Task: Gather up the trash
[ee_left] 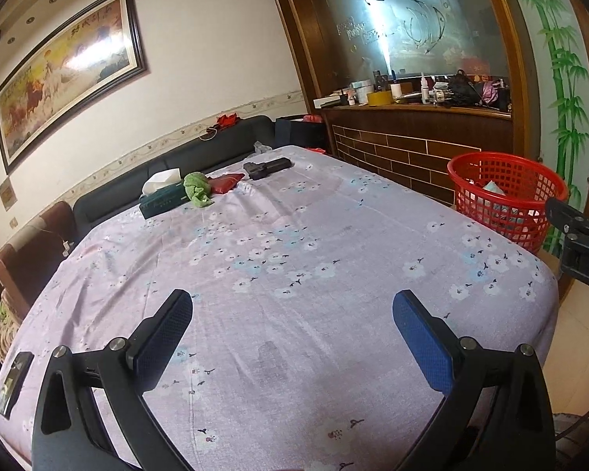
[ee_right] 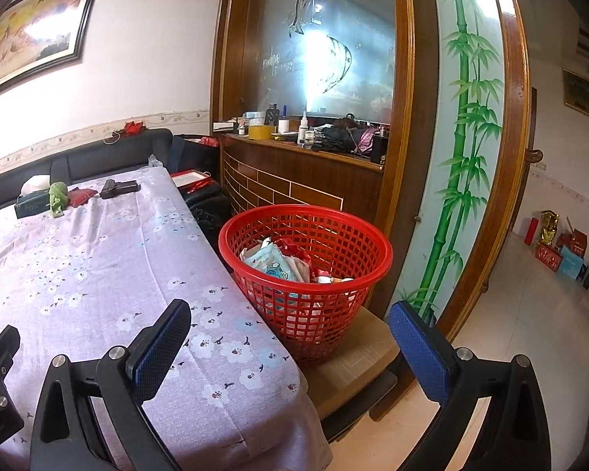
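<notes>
Hovering over the near part of the floral-clothed counter (ee_left: 294, 235), the left hand-held gripper (ee_left: 292, 322) has its jaws spread wide with nothing between its blue pads. At the far left end of the counter a dark green tissue box (ee_left: 163, 200) lies with white tissue sticking up, a crumpled green cloth (ee_left: 197, 189) touching its right end. Just right of the cloth sits a flat red packet (ee_left: 225, 183), and beside that a black gun-shaped object (ee_left: 267, 167). A dark sofa (ee_left: 169, 165) runs behind the counter under a framed horse painting (ee_left: 66, 74).

Farther right, the right hand-held gripper (ee_right: 288, 329) is likewise wide open and holds nothing; its left finger hangs over the counter's near right corner, its right finger over the floor side. Between them in the right wrist view stands the red basket (ee_right: 306, 274), just beside the counter's right edge on a low brown stool (ee_right: 357, 357). Inside it lie crumpled wrappers (ee_right: 271, 263), pale blue and red. Behind the basket a wooden cabinet (ee_right: 294, 172) carries bottles and clutter, with a bamboo-painted panel (ee_right: 463, 117) to its right.
</notes>
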`<state>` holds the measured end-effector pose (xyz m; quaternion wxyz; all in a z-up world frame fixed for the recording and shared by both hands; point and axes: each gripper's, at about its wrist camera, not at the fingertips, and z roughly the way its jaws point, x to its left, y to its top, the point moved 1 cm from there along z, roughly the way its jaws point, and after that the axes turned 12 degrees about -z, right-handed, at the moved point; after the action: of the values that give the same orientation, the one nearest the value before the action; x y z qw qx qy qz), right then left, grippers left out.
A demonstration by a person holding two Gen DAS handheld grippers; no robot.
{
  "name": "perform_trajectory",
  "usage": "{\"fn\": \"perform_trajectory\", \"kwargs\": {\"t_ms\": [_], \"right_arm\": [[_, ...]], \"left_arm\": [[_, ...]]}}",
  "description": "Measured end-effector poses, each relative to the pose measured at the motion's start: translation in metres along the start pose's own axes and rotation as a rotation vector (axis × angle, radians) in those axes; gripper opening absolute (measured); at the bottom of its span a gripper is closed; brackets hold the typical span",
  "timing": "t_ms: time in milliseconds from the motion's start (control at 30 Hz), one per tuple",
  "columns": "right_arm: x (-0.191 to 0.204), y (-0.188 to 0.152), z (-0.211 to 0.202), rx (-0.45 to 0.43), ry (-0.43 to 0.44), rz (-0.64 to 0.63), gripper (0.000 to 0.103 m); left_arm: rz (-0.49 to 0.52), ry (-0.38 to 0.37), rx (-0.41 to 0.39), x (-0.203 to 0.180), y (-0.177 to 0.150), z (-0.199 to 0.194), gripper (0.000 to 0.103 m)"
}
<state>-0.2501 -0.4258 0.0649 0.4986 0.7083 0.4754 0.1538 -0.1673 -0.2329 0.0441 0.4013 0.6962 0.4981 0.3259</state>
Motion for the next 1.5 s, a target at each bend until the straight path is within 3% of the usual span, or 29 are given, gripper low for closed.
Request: {"fn": "perform_trajectory", "kwargs": {"t_ms": [1500], "right_arm": [[0.013,-0.002,0.003,0.015,0.011,-0.03,0.102]], "left_arm": [[-0.008,-0.019,0.021,0.002,-0.003,0.003,0.101]]}}
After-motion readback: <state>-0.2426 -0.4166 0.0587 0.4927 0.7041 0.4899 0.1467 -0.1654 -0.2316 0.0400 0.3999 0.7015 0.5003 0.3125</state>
